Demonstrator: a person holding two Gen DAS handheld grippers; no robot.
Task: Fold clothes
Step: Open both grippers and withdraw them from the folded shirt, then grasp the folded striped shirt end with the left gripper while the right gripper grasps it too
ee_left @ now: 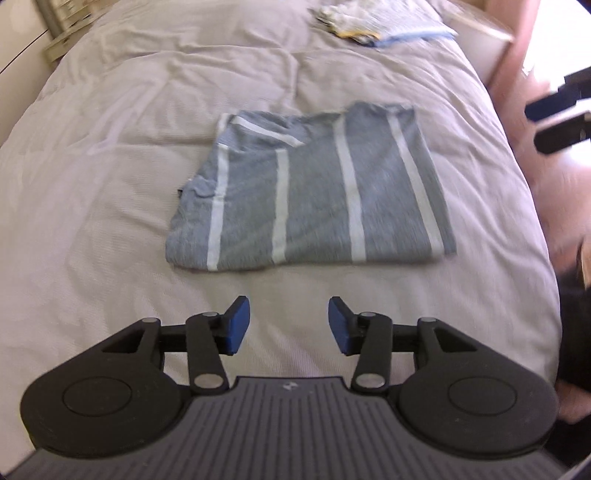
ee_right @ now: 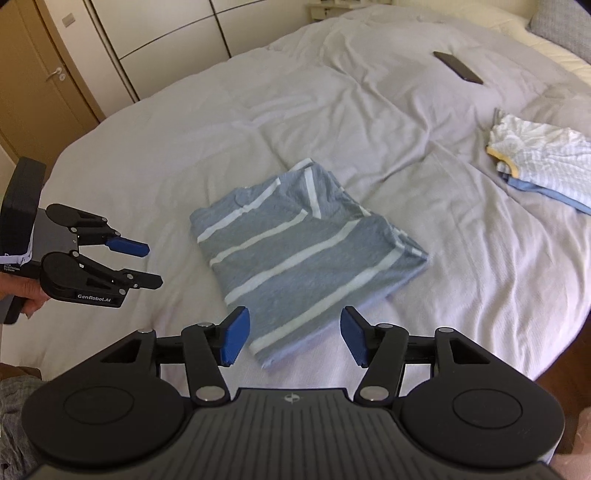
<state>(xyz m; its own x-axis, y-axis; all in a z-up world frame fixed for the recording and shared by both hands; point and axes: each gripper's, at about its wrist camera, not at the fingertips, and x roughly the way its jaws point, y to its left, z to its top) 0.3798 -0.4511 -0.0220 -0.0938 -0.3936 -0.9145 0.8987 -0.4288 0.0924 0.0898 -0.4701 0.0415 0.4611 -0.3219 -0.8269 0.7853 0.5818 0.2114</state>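
A wide bed (ee_right: 369, 96) under a wrinkled pale duvet fills both views, its rounded near edge curving along the bottom right of the right wrist view, where dark floor shows beyond it. Broad stretches of bare duvet lie on every side of the garment, more toward the wardrobe doors (ee_right: 155, 33) on the far left than toward the right edge.

The folded grey T-shirt (ee_left: 314, 195) with white stripes lies flat near the middle of the bed as a rough rectangle, one corner turned over at the top left in the left wrist view, its near hem a little uneven. A second folded pile of pale patterned clothes (ee_right: 543, 158) with yellow trim and a blue layer under it sits well apart, near the right edge. A dark phone (ee_right: 458, 67) lies further up the bed.

The left gripper (ee_left: 288, 325) hovers just short of the shirt's near edge, jaws released, nothing between the blue pads. The right gripper (ee_right: 293, 338) hangs over the shirt's near corner, jaws parted and clear of the cloth. The left gripper's side reads "GenRobot.AI".
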